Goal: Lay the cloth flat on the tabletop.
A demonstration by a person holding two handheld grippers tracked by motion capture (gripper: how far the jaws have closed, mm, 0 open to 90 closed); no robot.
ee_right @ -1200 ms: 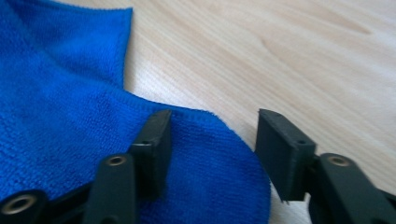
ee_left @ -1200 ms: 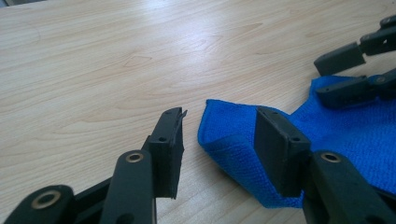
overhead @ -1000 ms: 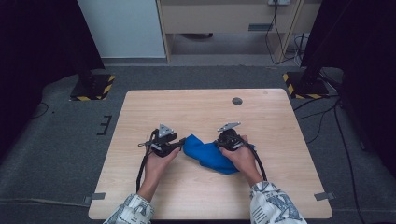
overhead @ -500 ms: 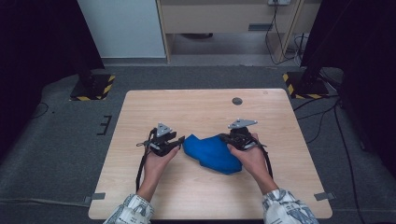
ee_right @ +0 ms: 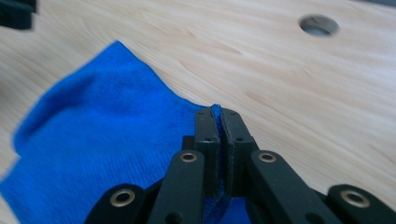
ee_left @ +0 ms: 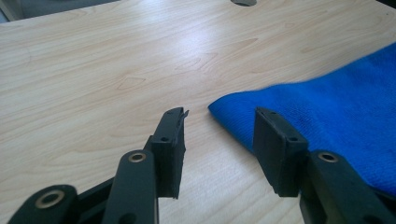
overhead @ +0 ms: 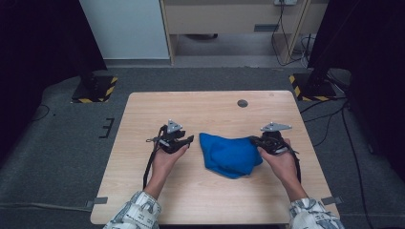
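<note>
So we're partway through spreading out the blue cloth (overhead: 230, 154) on the table (overhead: 143, 114). Our right gripper (ee_right: 218, 112) has its jaws clamped tight on a thin edge of the fabric; you can see a sliver of blue poking up between the pads in the right gripper view. From that claw the rest of the cloth trails off to its left and below, bunched and folded over itself. Its jaws have just been closing, with the cloth edge between them.

Our left gripper (ee_left: 219, 123) sits with its jaws parted and nothing in them. The near corner of the cloth lies just ahead of it, just beside the right-hand pad, not between the two as far as we can tell.

Our read: this is the grab-both-corners stage, one side pinned, the other not yet. Next move probably calls for nudging the left claw forward and a bit toward that corner so the fabric slips between the pads, then pinching down low against the table. After that, both hands pull apart to flatten it. Watch out for grabbing two layers at once.
</note>
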